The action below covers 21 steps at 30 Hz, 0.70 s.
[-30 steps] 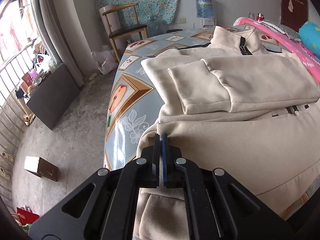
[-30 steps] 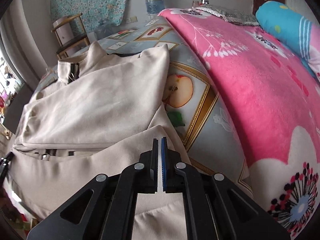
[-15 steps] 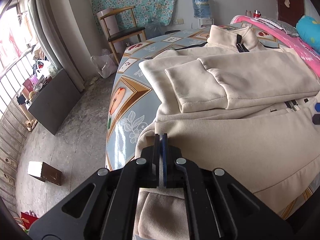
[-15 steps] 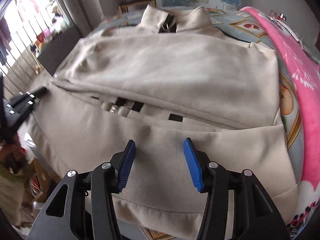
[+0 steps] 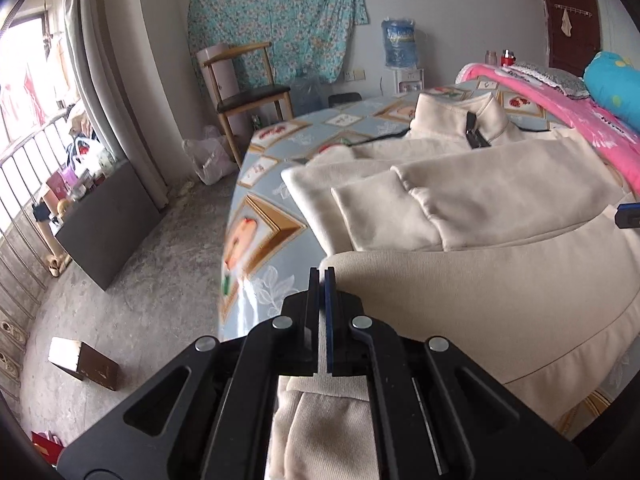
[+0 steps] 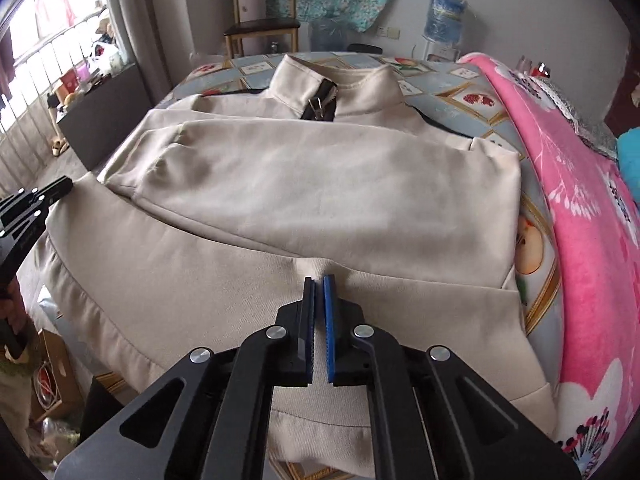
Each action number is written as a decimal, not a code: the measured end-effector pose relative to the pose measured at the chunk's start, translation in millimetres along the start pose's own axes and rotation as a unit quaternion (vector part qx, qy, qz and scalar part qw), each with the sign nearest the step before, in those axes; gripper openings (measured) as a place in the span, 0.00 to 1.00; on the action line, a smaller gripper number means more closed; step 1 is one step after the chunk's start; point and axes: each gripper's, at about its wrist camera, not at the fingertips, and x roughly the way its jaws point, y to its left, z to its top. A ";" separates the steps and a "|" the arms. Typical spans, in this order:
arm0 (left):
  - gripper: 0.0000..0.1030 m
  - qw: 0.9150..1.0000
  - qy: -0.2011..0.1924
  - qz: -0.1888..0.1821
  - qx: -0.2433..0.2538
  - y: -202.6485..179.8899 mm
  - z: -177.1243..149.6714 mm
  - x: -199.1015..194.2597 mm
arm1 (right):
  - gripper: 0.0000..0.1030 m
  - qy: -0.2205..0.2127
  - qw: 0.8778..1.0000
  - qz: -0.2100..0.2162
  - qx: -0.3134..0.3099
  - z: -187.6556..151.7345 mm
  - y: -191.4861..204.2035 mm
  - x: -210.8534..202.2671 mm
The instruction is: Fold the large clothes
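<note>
A cream jacket (image 6: 320, 184) lies across the bed (image 6: 448, 96), collar at 12 o'clock, sleeves folded over its front. The left gripper (image 5: 322, 276) pinches its hem corner. The right gripper (image 6: 319, 284) pinches a fold mid-hem.

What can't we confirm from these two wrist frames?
- Left wrist view: the jacket hem corner pinched in the left claw hides behind its fingers.
- Left wrist view: right claw cut off by the frame edge.
- Right wrist view: the sleeve folded across hides the jacket's front zipper below the collar.
</note>
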 end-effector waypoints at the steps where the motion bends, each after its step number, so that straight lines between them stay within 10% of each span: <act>1: 0.02 1.000 0.010 -0.004 -0.003 0.2 -3.7 9.0 | 0.04 0.008 1.000 -0.004 -0.002 -1.9 0.6 10.2; 11: 0.20 0.999 -0.015 0.017 -0.025 14.3 -2.9 -24.4 | 0.03 0.004 1.000 -0.007 0.003 -8.1 1.6 19.5; 21: 0.20 0.977 0.032 -0.208 0.046 -99.9 -3.5 -24.6 | 0.03 -0.013 1.000 0.002 0.024 -10.6 -3.3 18.3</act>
